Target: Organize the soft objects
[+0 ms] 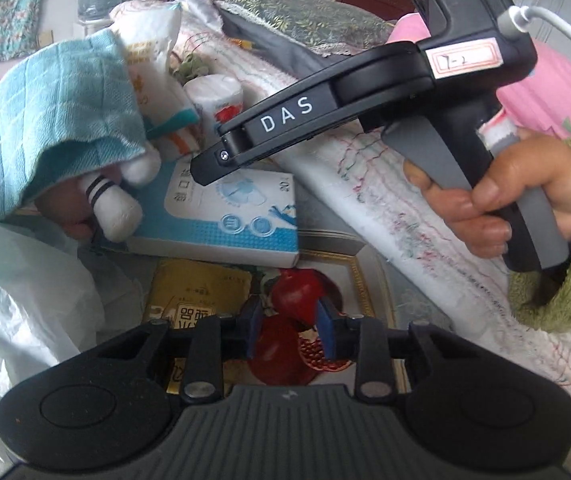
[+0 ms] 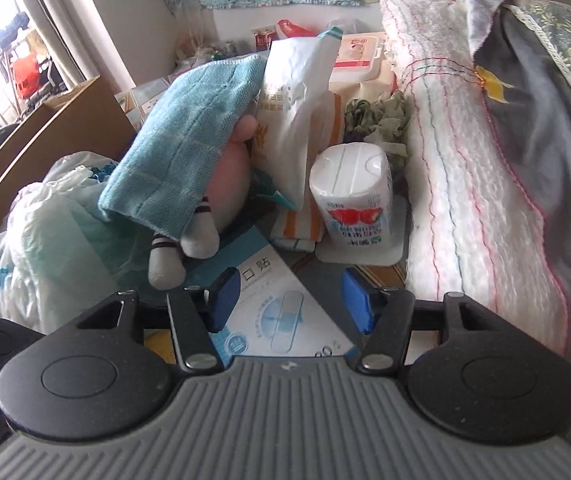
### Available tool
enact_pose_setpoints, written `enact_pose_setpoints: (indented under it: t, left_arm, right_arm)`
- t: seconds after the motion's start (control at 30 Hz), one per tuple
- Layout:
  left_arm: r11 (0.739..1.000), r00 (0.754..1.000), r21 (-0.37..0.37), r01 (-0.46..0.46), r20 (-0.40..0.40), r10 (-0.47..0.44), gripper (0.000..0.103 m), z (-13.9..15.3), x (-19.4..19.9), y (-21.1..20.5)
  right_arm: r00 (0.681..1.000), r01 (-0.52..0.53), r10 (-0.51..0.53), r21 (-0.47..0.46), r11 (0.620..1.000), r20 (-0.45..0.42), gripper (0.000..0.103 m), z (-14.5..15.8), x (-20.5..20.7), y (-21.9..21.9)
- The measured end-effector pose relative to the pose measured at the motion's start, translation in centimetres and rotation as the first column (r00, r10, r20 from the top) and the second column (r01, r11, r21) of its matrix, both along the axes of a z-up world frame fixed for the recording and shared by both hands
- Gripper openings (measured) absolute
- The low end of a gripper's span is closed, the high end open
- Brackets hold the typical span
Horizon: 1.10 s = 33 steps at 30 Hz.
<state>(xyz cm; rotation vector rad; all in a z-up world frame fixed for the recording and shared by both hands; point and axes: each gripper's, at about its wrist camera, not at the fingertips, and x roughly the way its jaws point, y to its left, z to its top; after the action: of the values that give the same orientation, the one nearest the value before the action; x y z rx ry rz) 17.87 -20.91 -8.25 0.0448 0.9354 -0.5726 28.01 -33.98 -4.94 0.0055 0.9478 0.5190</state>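
Plush toy [image 2: 189,236] lies half under the blue cloth [image 2: 181,140], its striped feet on the plaster box [image 2: 281,320]. My left tongs [image 1: 287,330] stand narrowly parted over the table picture, pinching nothing. My right tongs [image 2: 291,300] are spread above the box, empty.

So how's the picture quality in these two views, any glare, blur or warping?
Left wrist view: even daylight, mostly sharp, strong fisheye bending at the edges, dark corners; the white plastic bag is nearly washed out. Right wrist view: the window at upper left is blown out, the quilted blanket is bright and slightly soft.
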Motion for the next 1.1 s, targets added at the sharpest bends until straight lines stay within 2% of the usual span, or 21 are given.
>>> enact_pose_setpoints:
  t: [0.23,0.4,0.53,0.83,1.1]
  left_arm:
    - [1.0,1.0,-0.023,-0.019,0.001,0.019,0.031,0.1,0.3,0.5]
    - [0.997,1.0,-0.064,-0.03,-0.004,0.03,0.042,0.1,0.5,0.6]
    - [0.995,0.999,-0.094,-0.04,-0.004,0.04,0.048,-0.2,0.7,0.6]
    - [0.992,0.999,-0.118,-0.037,-0.021,0.035,0.054,-0.3,0.5,0.4]
    - [0.99,0.997,-0.133,0.043,-0.051,-0.05,0.058,0.0,-1.1,0.3]
  right_arm:
    - [0.998,-0.044,0.044,-0.006,0.999,-0.042,0.058,-1.0,0.7,0.9]
    - [0.996,-0.035,0.034,-0.01,0.999,-0.088,0.056,-0.9,-0.5,0.7]
    - [0.994,0.004,-0.005,-0.005,1.0,-0.11,0.056,-0.8,-1.5,0.2]
    - [0.984,0.094,-0.092,0.009,0.996,-0.153,0.049,-0.6,-4.9,-1.4]
    - [0.966,0.169,-0.154,0.053,0.984,-0.209,0.049,-0.3,-9.6,-3.1]
